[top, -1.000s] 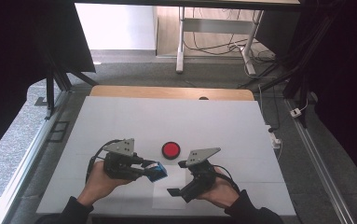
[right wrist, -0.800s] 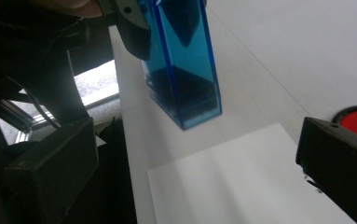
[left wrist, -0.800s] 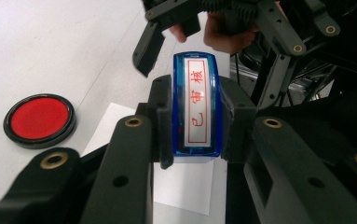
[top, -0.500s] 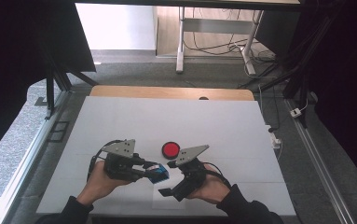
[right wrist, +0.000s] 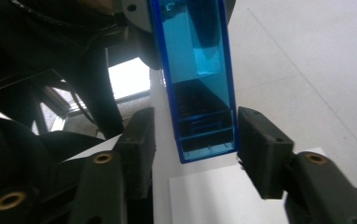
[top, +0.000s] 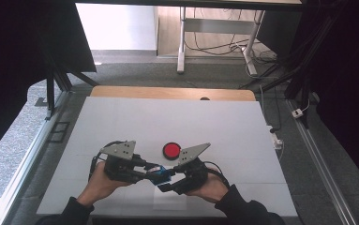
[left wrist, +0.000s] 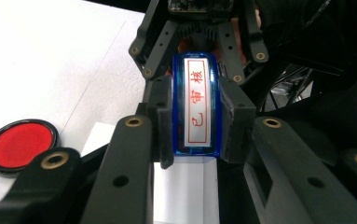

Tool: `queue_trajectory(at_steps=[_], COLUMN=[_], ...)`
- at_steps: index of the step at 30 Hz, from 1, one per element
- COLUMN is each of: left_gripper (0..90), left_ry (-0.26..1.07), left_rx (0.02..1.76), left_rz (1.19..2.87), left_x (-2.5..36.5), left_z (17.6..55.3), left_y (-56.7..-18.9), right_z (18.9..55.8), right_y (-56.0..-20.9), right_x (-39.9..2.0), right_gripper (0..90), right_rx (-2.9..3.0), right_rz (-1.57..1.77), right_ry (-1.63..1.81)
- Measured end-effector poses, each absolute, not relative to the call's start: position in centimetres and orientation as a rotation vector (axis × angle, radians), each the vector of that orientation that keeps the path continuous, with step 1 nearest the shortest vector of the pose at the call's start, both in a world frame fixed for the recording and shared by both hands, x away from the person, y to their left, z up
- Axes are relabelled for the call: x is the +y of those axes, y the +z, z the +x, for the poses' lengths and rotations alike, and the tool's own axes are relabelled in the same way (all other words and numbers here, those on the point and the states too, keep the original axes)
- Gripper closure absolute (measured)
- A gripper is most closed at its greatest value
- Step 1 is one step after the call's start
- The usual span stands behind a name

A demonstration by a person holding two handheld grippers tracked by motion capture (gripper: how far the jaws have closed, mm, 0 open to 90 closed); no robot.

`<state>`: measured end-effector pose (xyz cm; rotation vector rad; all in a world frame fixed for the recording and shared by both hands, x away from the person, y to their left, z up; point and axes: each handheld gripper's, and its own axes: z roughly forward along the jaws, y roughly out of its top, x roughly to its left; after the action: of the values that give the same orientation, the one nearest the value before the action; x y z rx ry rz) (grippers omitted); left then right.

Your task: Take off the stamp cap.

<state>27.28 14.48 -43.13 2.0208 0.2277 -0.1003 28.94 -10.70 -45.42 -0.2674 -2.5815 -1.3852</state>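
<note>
Clear blue rectangular plastic stamp [left wrist: 197, 105]

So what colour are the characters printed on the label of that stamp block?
Red, on a white label framed in translucent blue; clearest in the left gripper view.

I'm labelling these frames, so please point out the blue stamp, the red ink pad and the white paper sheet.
blue stamp [left wrist: 198, 105]: left gripper view, on its white label with red characters.
red ink pad [top: 171, 150]: high view, on the red centre.
white paper sheet [right wrist: 213, 198]: right gripper view, on its bare surface below the stamp.
</note>
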Motion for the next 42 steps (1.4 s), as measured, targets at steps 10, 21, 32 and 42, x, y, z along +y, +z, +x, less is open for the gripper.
queue_trajectory(at_steps=[10, 21, 32, 42], left_gripper=[70.4, 70.4, 70.4, 70.4], left_ry=[-0.109, -0.121, -0.114, -0.12], left_rx=[0.205, 0.193, 0.178, 0.172], left_rz=[2.013, 1.987, 1.995, 1.983], left_x=[14.45, 14.57, 14.49, 14.56], left_z=[27.29, 27.3, 27.26, 27.28], left_y=[-43.22, -43.2, -43.16, -43.1], right_z=[28.96, 29.01, 29.16, 28.94], right_y=[-45.25, -45.18, -45.38, -45.15], right_x=[-10.76, -10.95, -10.94, -11.03], right_gripper=[63.7, 67.0, 67.9, 68.7], right_rx=[-2.557, -2.523, -2.501, -2.518], right_rz=[-0.226, -0.21, -0.221, -0.197], right_ry=[-1.396, -1.419, -1.392, -1.417])
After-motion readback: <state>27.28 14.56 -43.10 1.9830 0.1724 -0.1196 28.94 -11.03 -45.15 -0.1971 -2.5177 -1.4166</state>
